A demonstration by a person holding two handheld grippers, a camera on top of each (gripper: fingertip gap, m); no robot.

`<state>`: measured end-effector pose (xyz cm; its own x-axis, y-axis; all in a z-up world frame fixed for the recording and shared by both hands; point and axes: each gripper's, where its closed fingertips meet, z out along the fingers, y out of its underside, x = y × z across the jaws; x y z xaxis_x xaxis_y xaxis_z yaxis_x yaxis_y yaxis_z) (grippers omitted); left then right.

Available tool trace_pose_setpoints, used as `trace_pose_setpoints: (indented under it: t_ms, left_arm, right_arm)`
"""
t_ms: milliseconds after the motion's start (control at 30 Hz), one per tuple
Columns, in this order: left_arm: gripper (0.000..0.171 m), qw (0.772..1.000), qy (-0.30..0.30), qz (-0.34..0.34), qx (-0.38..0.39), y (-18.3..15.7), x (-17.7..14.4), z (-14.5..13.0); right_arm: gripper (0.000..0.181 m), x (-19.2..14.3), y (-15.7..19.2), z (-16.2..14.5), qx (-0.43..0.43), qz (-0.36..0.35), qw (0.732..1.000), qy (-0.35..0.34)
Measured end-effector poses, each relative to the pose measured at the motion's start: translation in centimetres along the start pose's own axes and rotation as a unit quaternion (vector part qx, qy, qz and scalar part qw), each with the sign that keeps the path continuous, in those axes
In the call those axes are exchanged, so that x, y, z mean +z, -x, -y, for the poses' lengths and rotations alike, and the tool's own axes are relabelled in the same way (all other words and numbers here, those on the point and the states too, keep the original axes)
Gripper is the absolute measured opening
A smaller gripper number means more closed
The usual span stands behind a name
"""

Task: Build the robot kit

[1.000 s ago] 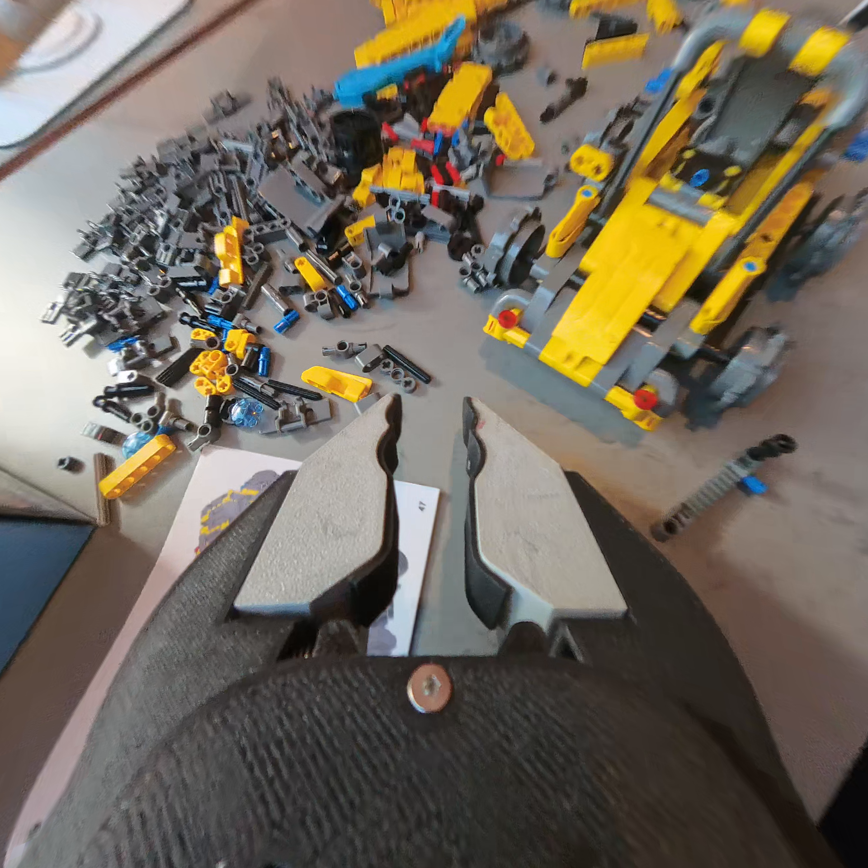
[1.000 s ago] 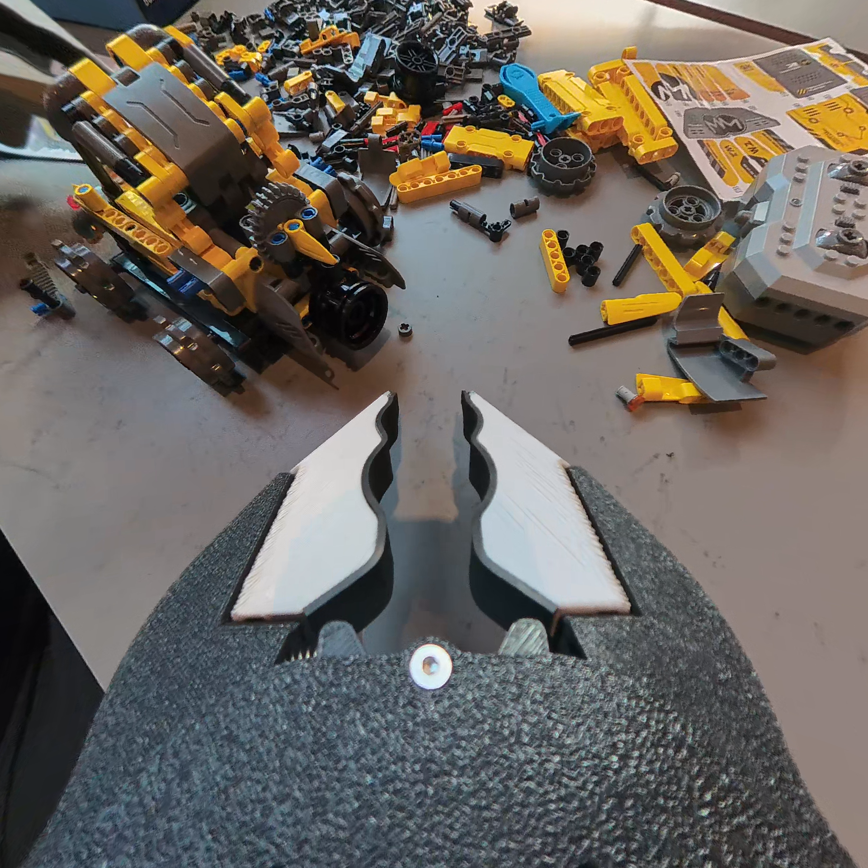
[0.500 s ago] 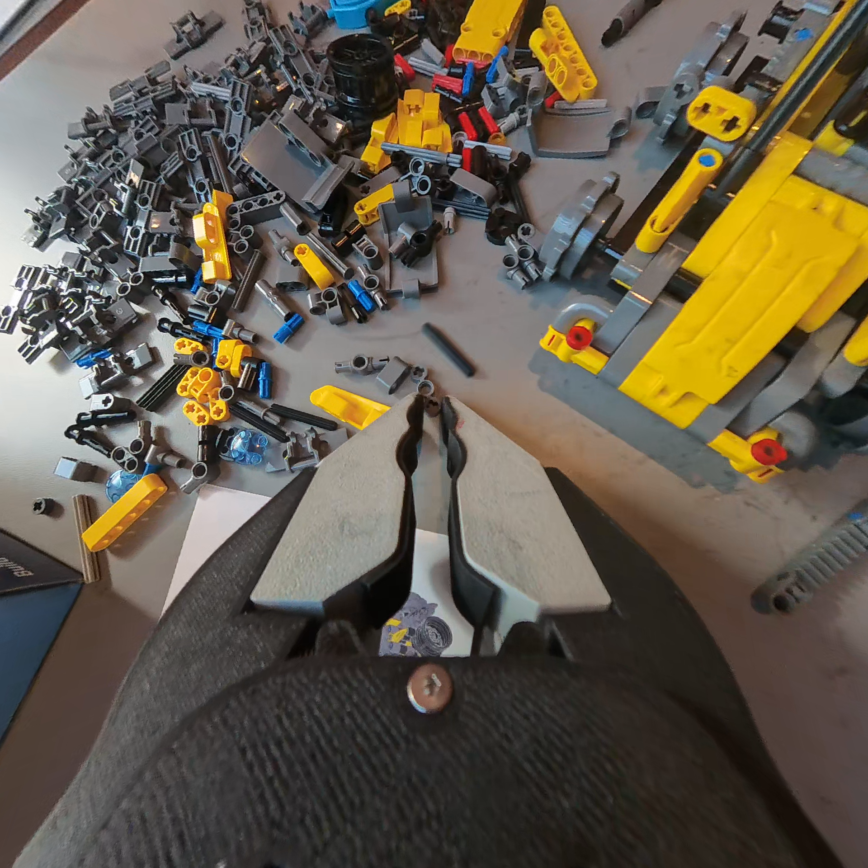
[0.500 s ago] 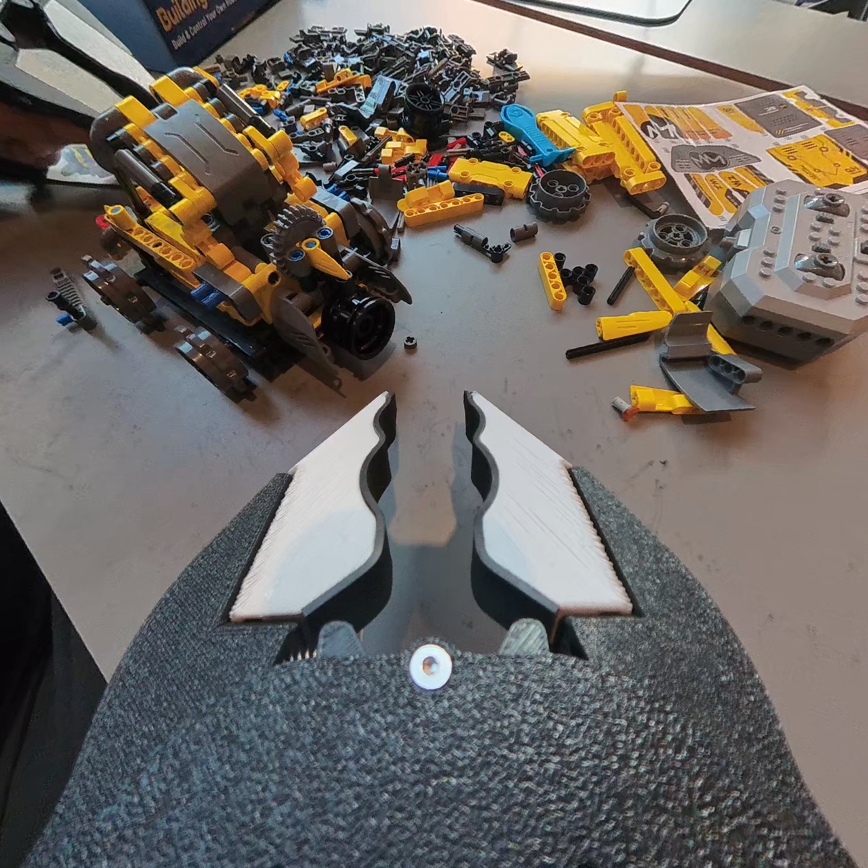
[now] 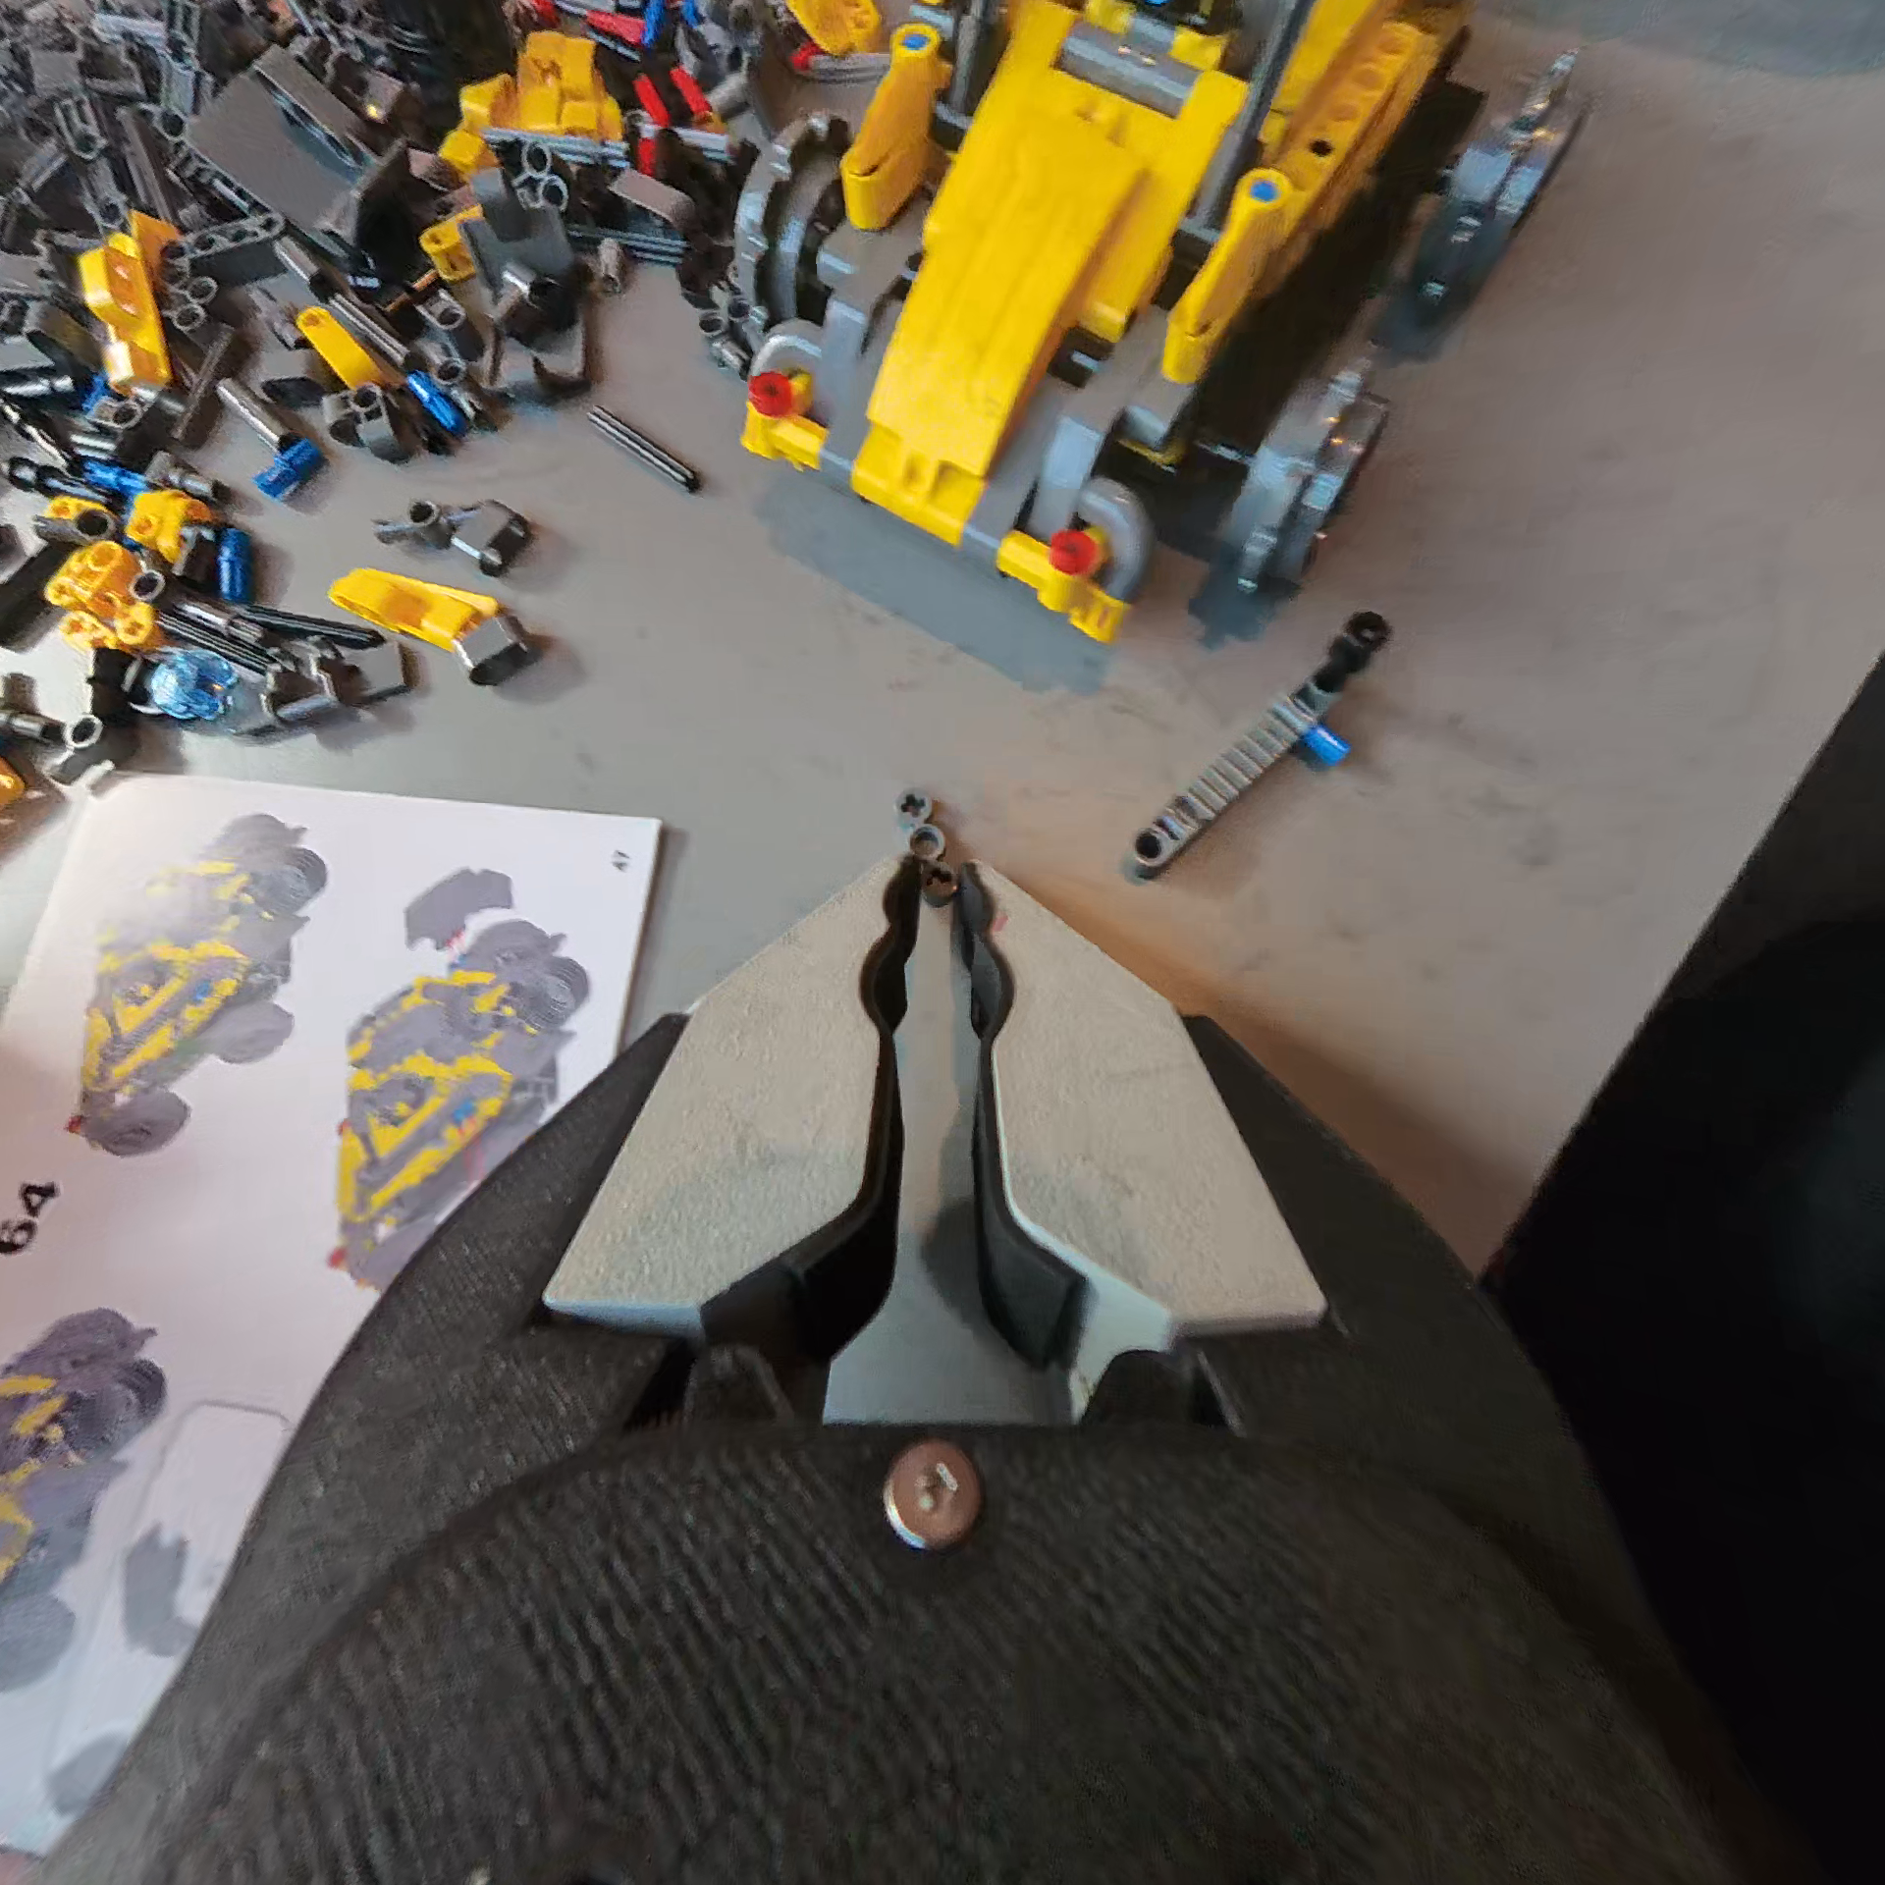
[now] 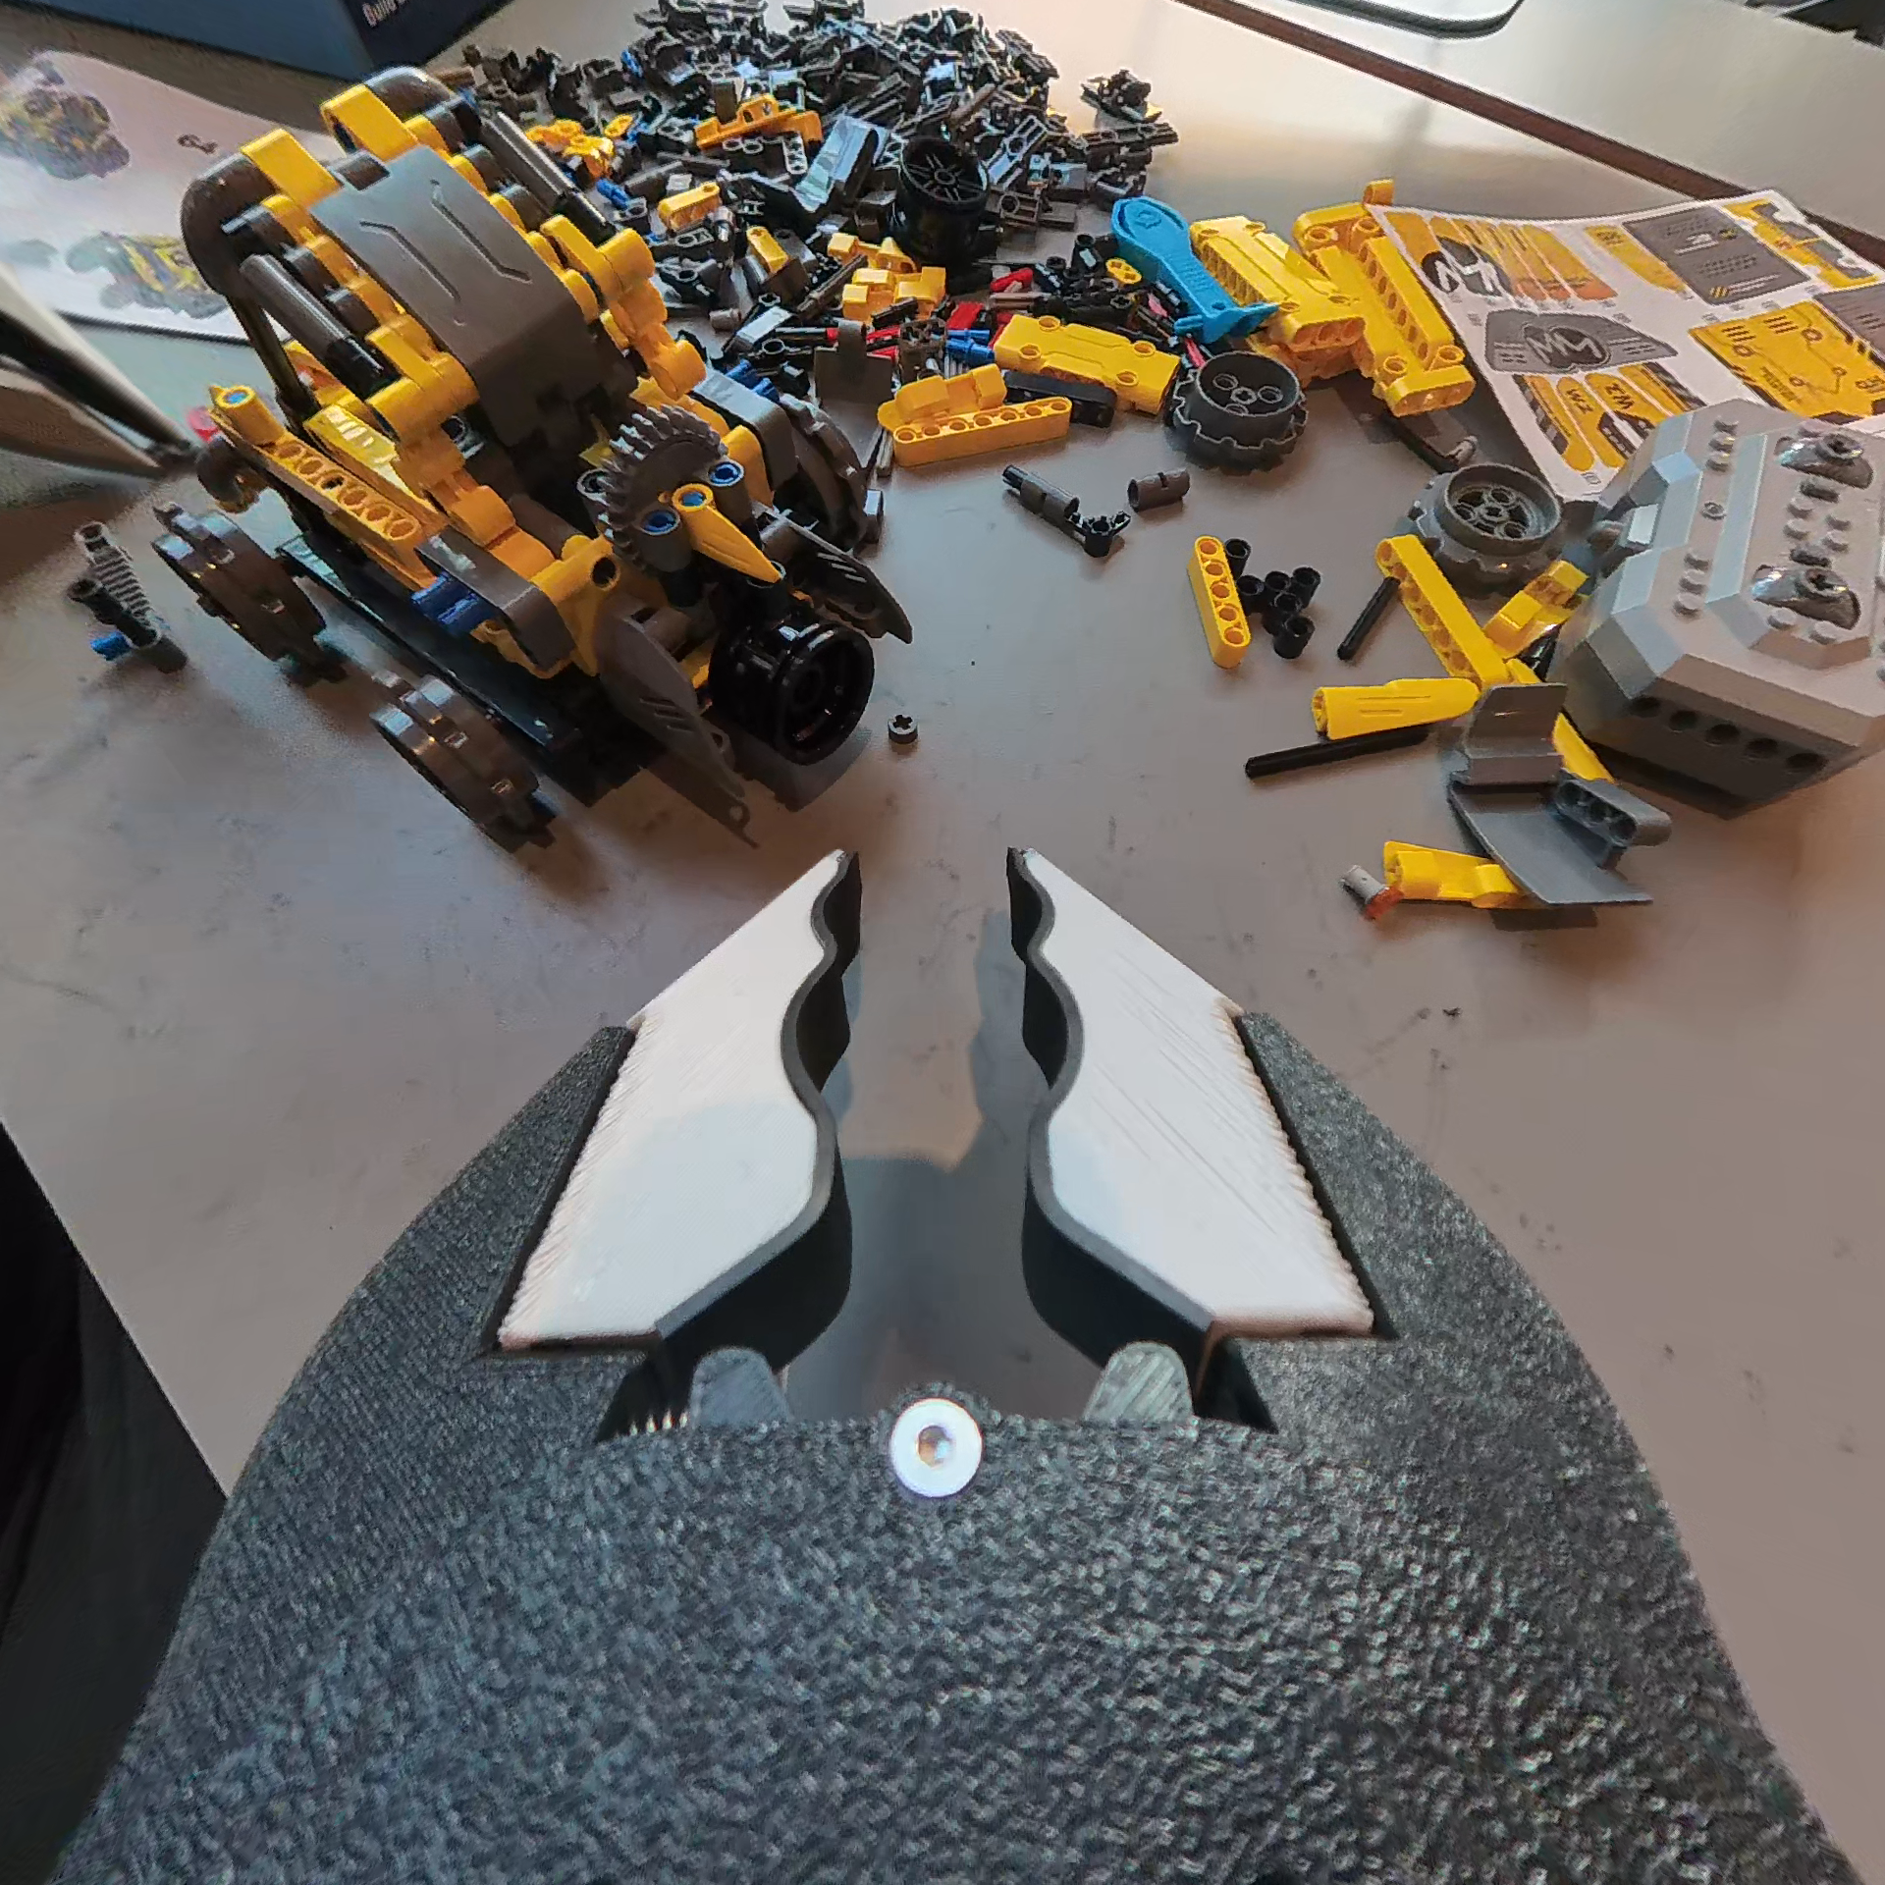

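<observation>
We see the left claw [image 5: 933,885] pinching a small dark connector [image 5: 926,845] at its tips, above the grey, scuffed desk [image 5: 1479,510]. An open booklet [image 5: 306,1020] with printed model pictures lies to its left, and a yellow model [image 5: 1061,306] stands beyond. The right claw [image 6: 932,867] is spread and empty; a sticker sheet [image 6: 1632,296] lies far right, and a small bush [image 6: 902,728] lies just ahead of it.

A scuffed grey-brown bench [image 6: 1173,1020] is carrying a half-built yellow-and-grey brick vehicle [image 6: 490,459], a heap of loose plastic pieces [image 6: 918,204], an open white instruction booklet [image 5: 306,1020] and a grey studded block [image 6: 1734,592].
</observation>
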<state>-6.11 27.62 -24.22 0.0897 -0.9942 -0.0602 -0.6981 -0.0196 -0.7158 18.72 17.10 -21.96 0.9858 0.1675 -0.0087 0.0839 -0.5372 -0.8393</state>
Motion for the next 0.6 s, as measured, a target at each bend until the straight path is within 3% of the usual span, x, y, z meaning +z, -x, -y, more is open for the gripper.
trace_pose_setpoints:
  t_ms: [267,367,600]
  left_arm:
    - [0.007,0.997,-0.006,0.048,0.052,-1.0,-0.7,-0.4]
    - [0.028,0.997,-0.014,0.059,0.056,-0.8,-0.8,-0.2]
    - [0.036,0.995,-0.038,0.058,0.067,-1.1,-1.3,0.3]
  right_arm:
    - [0.027,0.5,0.0,-0.6,-0.015,-0.01,1.0,0.026]
    - [0.027,0.6,0.0,-0.8,-0.015,-0.01,0.999,0.032]
    - [0.025,0.8,0.0,-1.0,-0.012,-0.01,0.999,0.04]
